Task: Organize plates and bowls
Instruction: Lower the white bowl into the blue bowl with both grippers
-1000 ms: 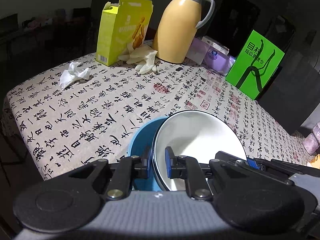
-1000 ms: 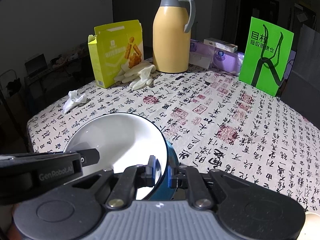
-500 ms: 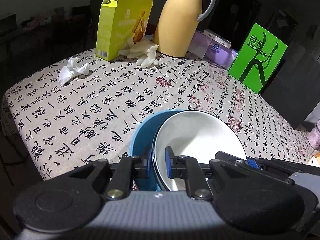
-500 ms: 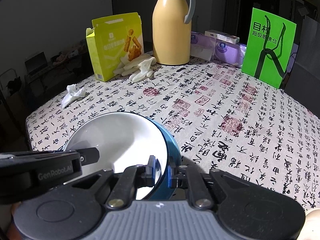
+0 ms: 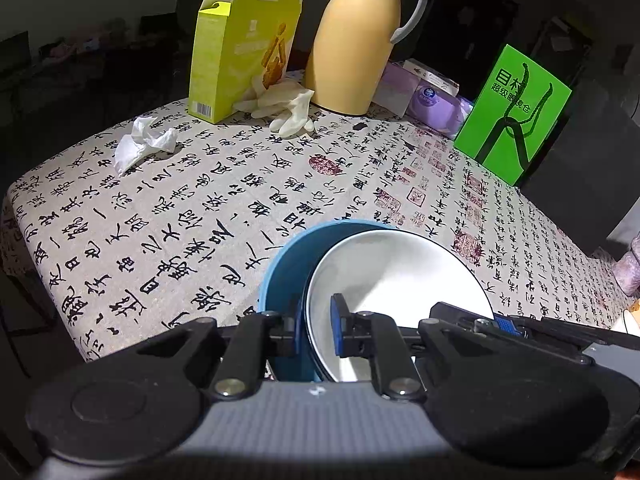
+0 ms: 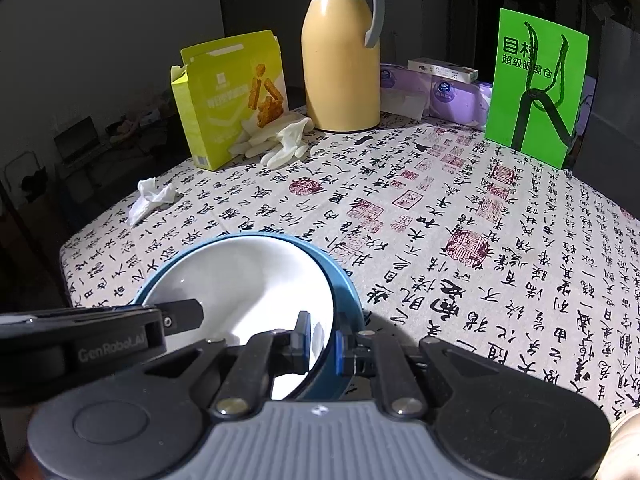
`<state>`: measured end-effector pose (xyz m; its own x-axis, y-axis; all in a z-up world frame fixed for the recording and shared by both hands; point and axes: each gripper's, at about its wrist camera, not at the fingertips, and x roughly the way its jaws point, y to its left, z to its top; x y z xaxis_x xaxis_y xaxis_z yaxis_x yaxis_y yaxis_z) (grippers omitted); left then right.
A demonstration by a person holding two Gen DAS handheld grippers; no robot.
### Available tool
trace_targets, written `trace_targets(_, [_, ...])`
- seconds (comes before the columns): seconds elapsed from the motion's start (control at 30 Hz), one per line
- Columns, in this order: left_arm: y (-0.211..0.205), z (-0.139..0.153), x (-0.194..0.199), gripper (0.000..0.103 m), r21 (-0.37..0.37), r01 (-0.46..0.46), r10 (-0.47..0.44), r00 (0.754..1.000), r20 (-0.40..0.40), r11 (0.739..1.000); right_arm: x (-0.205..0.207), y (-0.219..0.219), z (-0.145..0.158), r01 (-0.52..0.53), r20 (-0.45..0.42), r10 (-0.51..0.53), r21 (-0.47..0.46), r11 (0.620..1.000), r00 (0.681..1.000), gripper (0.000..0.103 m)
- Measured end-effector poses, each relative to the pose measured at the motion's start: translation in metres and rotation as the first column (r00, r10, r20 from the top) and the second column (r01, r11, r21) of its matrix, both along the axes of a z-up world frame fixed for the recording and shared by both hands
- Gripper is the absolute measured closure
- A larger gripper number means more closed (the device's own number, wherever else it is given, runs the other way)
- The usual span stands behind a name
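Left gripper point(image 5: 316, 328): jaws nearly together, clamped across the near-left rims of a white bowl point(image 5: 396, 276) and the blue bowl point(image 5: 288, 264) it sits in. One pad lies inside the white bowl, the other against the blue bowl's outer wall.

Right gripper point(image 6: 323, 336): likewise narrowed to a slim gap, pinching the opposite side of the same pair. Its left pad is inside the white bowl point(image 6: 248, 280); its right pad presses the outside of the blue bowl point(image 6: 344, 284).

Position of the bowls: nested, white inside blue, directly ahead of and between both sets of fingertips, at the near end of the table point(image 6: 500, 240), which carries a calligraphy-printed cloth. A dark shadow falls on the cloth just right of the blue bowl in the right wrist view; whether the bowls rest on the cloth or are raised a little off it cannot be settled from either view.

Differences between views: the left wrist view shows a broad band of the blue bowl's inner wall beside the tilted white bowl; the right wrist view shows only a thin blue edge around it. The right wrist view shows the left gripper's body point(image 6: 80, 344) entering from the left edge. The left wrist view shows the right gripper's arms point(image 5: 520, 324) at lower right.

Far end of table, both views: yellow thermos jug point(image 6: 340, 60), open yellow-green carton point(image 6: 232, 100), pale gloves point(image 6: 280, 140), crumpled tissue point(image 6: 152, 200), green card point(image 6: 536, 88), purple tissue packs point(image 6: 440, 92).
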<state>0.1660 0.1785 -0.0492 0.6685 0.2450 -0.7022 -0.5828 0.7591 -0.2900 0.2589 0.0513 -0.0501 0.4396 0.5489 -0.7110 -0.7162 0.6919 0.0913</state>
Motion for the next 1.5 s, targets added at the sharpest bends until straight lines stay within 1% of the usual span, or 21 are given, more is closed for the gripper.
trace_targets(0.17, [0.0025,0.0002,-0.0002,0.089,-0.013,0.001,-0.001,1.0,0.002,1.0,0.0026,-0.0027,0.0006,0.011,-0.014,-0.011,0.012,1.0,1.0,0.091])
trace_targets(0.27, [0.0016,0.0016,-0.0003,0.089,0.002,0.002,-0.002,1.0,0.002,1.0,0.0034,-0.0037,0.0007,0.011,-0.024,-0.01,0.02,1.0,1.0,0.091])
trace_targets(0.37, [0.0013,0.0014,0.0003,0.09,0.009,0.003,-0.003,1.0,-0.003,1.0,0.0026,-0.0031,0.0006,0.015,-0.019,-0.015,0.018,1.0,1.0,0.093])
trace_targets(0.43, [0.0009,0.0019,0.0005,0.092,0.016,-0.001,0.002,1.0,-0.008,1.0,0.0026,-0.0029,0.0002,0.023,-0.013,-0.023,0.015,1.0,1.0,0.096])
trace_targets(0.53, [0.0019,0.0024,0.0005,0.093,0.015,-0.005,0.006,1.0,-0.009,1.0,0.0023,-0.0016,0.0006,0.024,-0.012,-0.024,0.01,1.0,1.0,0.096])
trace_targets(0.6, [0.0029,0.0025,0.0002,0.094,0.014,-0.009,0.009,1.0,-0.009,1.0,0.0039,-0.0027,0.0009,0.024,-0.028,-0.023,0.021,0.999,0.999,0.093])
trace_targets(0.77, [0.0041,0.0036,-0.0013,0.094,0.03,-0.021,0.021,1.0,-0.005,0.999,0.0074,-0.0066,0.0019,0.023,-0.063,-0.02,0.049,0.999,0.998,0.093])
trace_targets(0.93, [0.0024,0.0035,0.0003,0.094,0.046,-0.016,0.016,1.0,-0.009,0.999,0.0035,-0.0036,0.0016,0.023,-0.035,-0.022,0.03,0.999,0.999,0.095])
trace_targets(1.27, [0.0027,0.003,-0.0004,0.094,0.047,-0.011,0.011,1.0,-0.005,0.999,0.0039,-0.0066,0.0005,0.029,-0.042,-0.028,0.047,0.998,0.999,0.096])
trace_targets(1.5, [0.0032,0.0029,-0.0004,0.093,0.045,-0.011,0.011,1.0,-0.001,0.999,0.0014,-0.0084,0.0021,0.033,-0.048,-0.03,0.061,0.998,0.998,0.095])
